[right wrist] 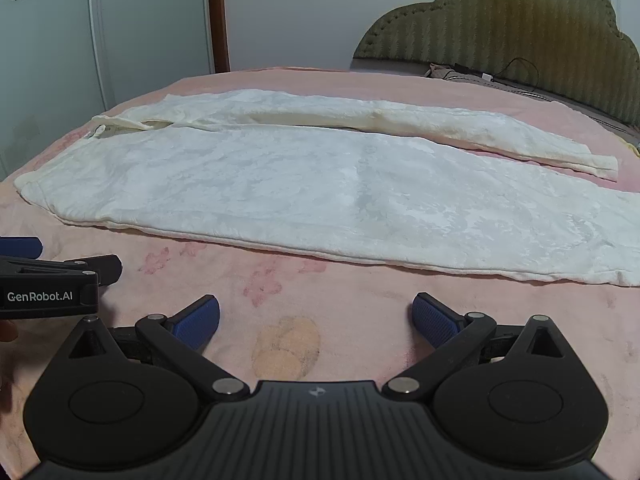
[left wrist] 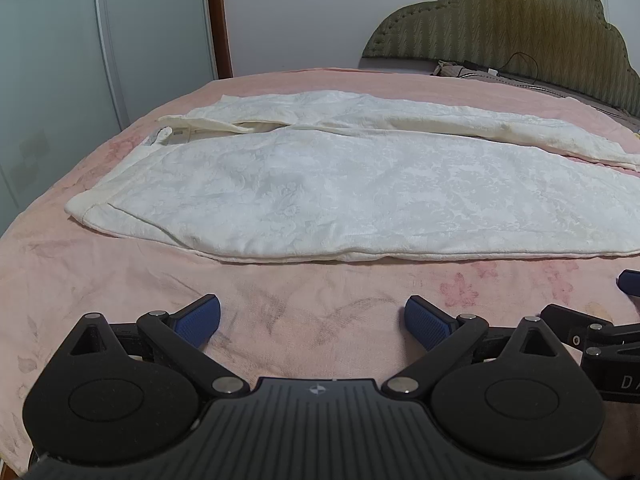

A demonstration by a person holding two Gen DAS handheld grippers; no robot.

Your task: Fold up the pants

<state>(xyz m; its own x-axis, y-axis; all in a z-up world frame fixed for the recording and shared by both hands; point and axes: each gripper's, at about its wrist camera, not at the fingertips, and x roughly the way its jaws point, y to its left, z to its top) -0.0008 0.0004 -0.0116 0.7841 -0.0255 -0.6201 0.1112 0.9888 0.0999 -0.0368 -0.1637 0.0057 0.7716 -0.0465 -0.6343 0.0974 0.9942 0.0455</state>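
Note:
White patterned pants [left wrist: 340,196] lie flat on a pink bedspread [left wrist: 120,280], waistband at the left, legs stretching to the right; they also show in the right wrist view [right wrist: 320,192]. The far leg [right wrist: 440,132] lies apart from the near leg, its hem at the right. My left gripper [left wrist: 312,320] is open and empty, over the bedspread short of the pants' near edge. My right gripper [right wrist: 316,320] is open and empty, likewise short of the near edge. Each gripper shows at the edge of the other's view, the right one [left wrist: 592,328] and the left one [right wrist: 48,280].
A padded olive headboard [left wrist: 520,28] stands at the far right with a black cable [left wrist: 516,68] at its foot. Pale wardrobe doors [left wrist: 60,60] stand beyond the bed's left side. A wooden door frame [left wrist: 218,16] and a white wall are behind.

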